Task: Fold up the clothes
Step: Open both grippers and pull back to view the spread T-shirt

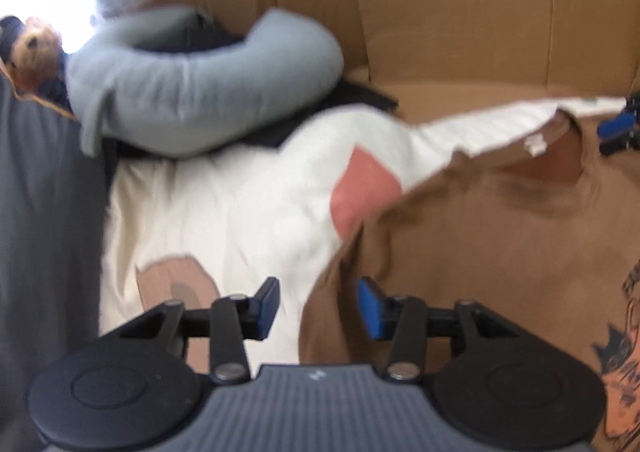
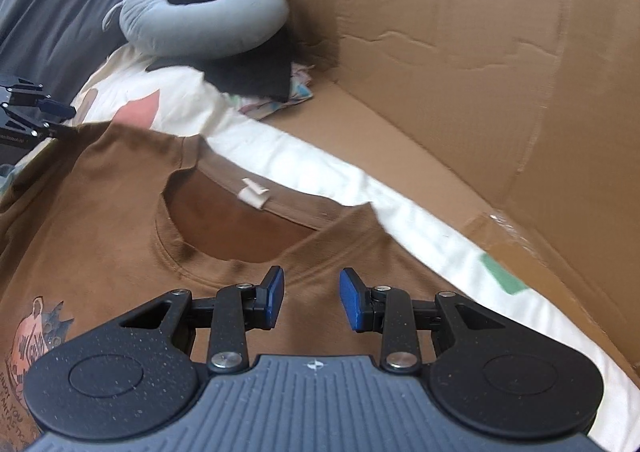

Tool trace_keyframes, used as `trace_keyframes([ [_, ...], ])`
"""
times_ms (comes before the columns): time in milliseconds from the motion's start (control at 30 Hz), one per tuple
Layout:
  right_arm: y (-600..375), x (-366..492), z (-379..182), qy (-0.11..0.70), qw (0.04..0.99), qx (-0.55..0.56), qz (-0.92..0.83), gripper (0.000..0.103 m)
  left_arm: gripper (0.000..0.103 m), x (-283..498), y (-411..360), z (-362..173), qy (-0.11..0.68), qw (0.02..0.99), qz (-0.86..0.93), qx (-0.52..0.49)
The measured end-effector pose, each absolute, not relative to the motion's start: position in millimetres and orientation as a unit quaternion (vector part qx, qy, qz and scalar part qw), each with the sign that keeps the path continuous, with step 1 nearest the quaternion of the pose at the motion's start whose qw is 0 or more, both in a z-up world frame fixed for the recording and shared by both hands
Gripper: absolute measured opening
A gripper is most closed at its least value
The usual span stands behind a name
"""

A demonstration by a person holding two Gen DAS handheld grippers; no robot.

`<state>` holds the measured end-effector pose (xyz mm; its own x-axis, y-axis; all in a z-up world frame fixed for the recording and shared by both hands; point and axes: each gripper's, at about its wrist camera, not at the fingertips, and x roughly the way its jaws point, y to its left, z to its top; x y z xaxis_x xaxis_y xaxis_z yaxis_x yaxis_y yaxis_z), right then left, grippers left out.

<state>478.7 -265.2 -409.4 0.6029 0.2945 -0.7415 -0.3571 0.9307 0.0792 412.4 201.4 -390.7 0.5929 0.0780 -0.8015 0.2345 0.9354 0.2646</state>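
A brown T-shirt (image 2: pixel 100 219) with an orange and black print lies front up on a cream bed cover (image 2: pixel 188 99), collar and white neck tag (image 2: pixel 252 193) toward the far side. My right gripper (image 2: pixel 312 302) hovers open just below the collar, near the shirt's right shoulder, holding nothing. In the left wrist view the same brown T-shirt (image 1: pixel 500 252) fills the right half. My left gripper (image 1: pixel 318 306) is open over the shirt's left sleeve edge, where brown cloth meets the cream cover (image 1: pixel 224 211). The left gripper (image 2: pixel 56 117) also shows at the right wrist view's left edge.
A grey U-shaped pillow (image 2: pixel 200 23) rests on dark cloth at the far left. Cardboard walls (image 2: pixel 460 63) stand along the far and right sides. A dark grey cushion (image 1: pixel 44 211) borders the left. A stuffed toy (image 1: pixel 34 47) sits in the far corner.
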Motion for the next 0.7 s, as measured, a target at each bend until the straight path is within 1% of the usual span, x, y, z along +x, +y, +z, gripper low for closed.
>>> trace_keyframes([
  [33, -261.1, 480.8, -411.7, 0.411, 0.892, -0.041, 0.182, 0.038, 0.008, 415.6, 204.4, -394.2, 0.458, 0.872, -0.043, 0.169],
  [133, -252.2, 487.7, -419.5, 0.422, 0.888, -0.045, 0.176, 0.038, 0.008, 425.4, 214.6, -397.3, 0.461, 0.874, -0.029, 0.151],
  [267, -246.6, 497.3, -426.1, 0.427, 0.888, -0.046, 0.162, 0.038, 0.009, 439.1, 220.3, -403.7, 0.471, 0.867, -0.031, 0.157],
  [433, -249.7, 500.6, -418.3, 0.436, 0.887, -0.038, 0.146, 0.038, 0.015, 444.4, 222.8, -403.2, 0.474, 0.870, -0.009, 0.135],
  [500, -262.2, 493.0, -406.1, 0.436, 0.888, -0.032, 0.141, 0.038, 0.029, 440.6, 220.2, -399.9, 0.467, 0.873, 0.005, 0.139],
  [533, -268.5, 489.2, -400.0, 0.435, 0.889, -0.029, 0.138, 0.038, 0.031, 437.3, 217.0, -398.9, 0.463, 0.873, 0.008, 0.152],
  [567, -274.7, 485.4, -393.9, 0.435, 0.890, -0.026, 0.136, 0.038, 0.036, 433.3, 212.3, -398.6, 0.460, 0.871, 0.006, 0.172],
  [633, -287.3, 477.9, -381.7, 0.434, 0.891, -0.020, 0.131, 0.038, 0.037, 425.7, 204.2, -397.5, 0.454, 0.867, 0.004, 0.205],
  [700, -299.8, 470.3, -369.4, 0.433, 0.892, -0.014, 0.125, 0.038, 0.037, 421.7, 201.8, -391.7, 0.452, 0.871, 0.009, 0.194],
])
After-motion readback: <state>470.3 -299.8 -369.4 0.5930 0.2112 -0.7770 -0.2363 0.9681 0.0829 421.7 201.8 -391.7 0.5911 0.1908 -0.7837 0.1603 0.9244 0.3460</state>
